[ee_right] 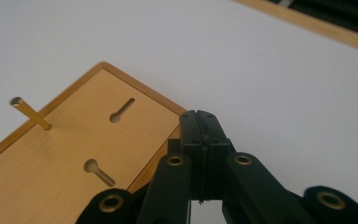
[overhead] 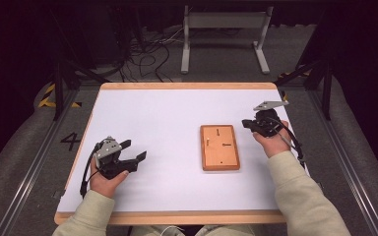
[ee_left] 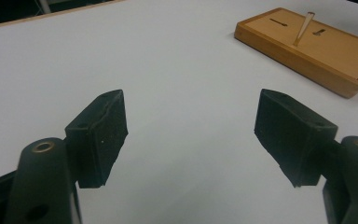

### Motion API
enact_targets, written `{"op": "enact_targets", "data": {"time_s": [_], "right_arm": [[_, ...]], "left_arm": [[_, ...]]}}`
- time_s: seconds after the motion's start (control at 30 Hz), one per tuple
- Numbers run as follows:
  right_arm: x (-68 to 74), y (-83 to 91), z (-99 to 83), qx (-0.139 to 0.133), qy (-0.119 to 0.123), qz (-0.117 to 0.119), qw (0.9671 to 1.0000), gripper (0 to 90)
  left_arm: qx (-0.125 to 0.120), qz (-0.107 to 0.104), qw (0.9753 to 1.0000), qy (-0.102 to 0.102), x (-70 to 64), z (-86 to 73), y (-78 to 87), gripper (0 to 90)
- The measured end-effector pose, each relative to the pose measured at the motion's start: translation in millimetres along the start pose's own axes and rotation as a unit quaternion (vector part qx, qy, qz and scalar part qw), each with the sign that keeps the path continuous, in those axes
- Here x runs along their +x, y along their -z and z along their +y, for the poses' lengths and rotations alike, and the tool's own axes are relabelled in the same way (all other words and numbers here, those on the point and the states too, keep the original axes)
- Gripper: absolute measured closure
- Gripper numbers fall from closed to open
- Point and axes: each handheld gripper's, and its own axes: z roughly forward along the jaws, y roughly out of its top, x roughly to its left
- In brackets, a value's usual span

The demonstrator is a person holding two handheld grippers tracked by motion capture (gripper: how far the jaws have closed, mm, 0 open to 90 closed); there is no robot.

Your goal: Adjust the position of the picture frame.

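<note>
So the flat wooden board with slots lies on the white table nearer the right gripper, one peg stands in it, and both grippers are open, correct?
Not quite: only the left gripper is open, jaws wide apart in the left gripper view. The right gripper is shut, jaws pressed together in the right gripper view. The flat wooden board on the white table, nearer the right gripper, and its standing peg are as stated.

In the right gripper view the wooden board (ee_right: 70, 158) runs off the left and bottom edges, and the right gripper (ee_right: 200, 126) covers its near corner, so whether the closed jaws touch its rim or only hang just above cannot be told. In the left gripper view the board (ee_left: 307, 46) is cut at the right edge. From the high view its slots (overhead: 225, 144) and thin peg (overhead: 209, 141) are too small to read.
</note>
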Motion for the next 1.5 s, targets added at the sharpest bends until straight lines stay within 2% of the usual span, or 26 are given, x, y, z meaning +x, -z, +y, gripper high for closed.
{"op": "enact_targets", "data": {"time_s": [0.07,0.1,0.3,0.43,0.53,0.63,0.77,1.0,1.23,1.37,1.5], "right_arm": [[-2.5,-14.4,4.2,0.036,-0.007,-0.003,0.9993,90.0],[-2.5,-14.4,4.2,0.036,-0.007,-0.003,0.9993,90.0],[-3.1,-40.4,12.3,0.084,-0.013,-0.013,0.9963,90.0],[-3.8,-55.9,15.5,0.121,-0.024,-0.014,0.9922,90.0],[-4.3,-64.1,17.2,0.139,-0.026,-0.022,0.9897,90.0],[-5.5,-71.5,19.0,0.159,-0.039,-0.033,0.9860,90.0],[-6.1,-77.2,19.0,0.169,-0.043,-0.036,0.9841,90.0],[-3.4,-82.2,18.3,0.169,-0.036,-0.040,0.9842,90.0],[-4.5,-84.7,20.6,0.154,-0.038,-0.027,0.9870,90.0],[3.5,-92.0,27.3,0.155,-0.031,-0.016,0.9873,90.0],[21.2,-102.3,37.5,0.155,-0.011,0.005,0.9878,90.0]], "left_arm": [[0.003,0.007,1.0000,0.003,1.6,-2.4,2.2,26.0],[0.003,0.007,1.0000,0.003,1.6,-2.4,2.2,26.1],[0.006,0.016,0.9998,0.013,3.8,-7.1,9.6,26.2],[0.007,0.020,0.9997,0.012,4.2,-9.2,12.4,26.2],[0.011,0.019,0.9996,0.016,5.1,-11.0,13.5,26.1],[0.012,0.020,0.9996,0.016,5.7,-11.5,14.8,26.0],[0.014,0.017,0.9996,0.019,5.6,-11.8,14.4,25.9],[0.020,0.014,0.9996,0.017,5.8,-11.6,12.0,25.8],[0.022,0.010,0.9995,0.017,5.5,-10.8,9.9,25.6],[0.021,0.009,0.9996,0.017,6.1,-10.4,9.2,25.6],[0.021,0.008,0.9996,0.016,6.9,-10.4,9.0,25.6]]}}
